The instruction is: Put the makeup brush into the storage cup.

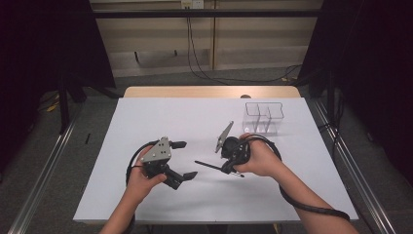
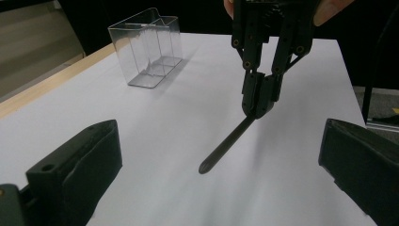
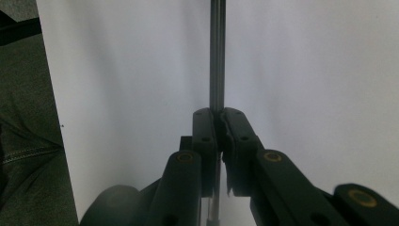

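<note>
Your right gripper [image 1: 228, 168] has its jaws closed tight on a dark pen [image 1: 208, 166], pinching it near one end; in the right gripper view the pen [image 3: 217, 56] runs straight out ahead between the pads. Its free end points across the white table [image 1: 160, 117] toward your left gripper [image 1: 182, 160], whose jaws stand wide open with nothing between them, just short of the tip. A clear plastic organizer [image 1: 263, 117] stands well beyond your right hand [image 1: 260, 158].

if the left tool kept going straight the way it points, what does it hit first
Most likely the dark pen held in the right tool, which lies straight ahead between the left tool's open jaws; depth is uncertain. The clear box sits off-line.
</note>
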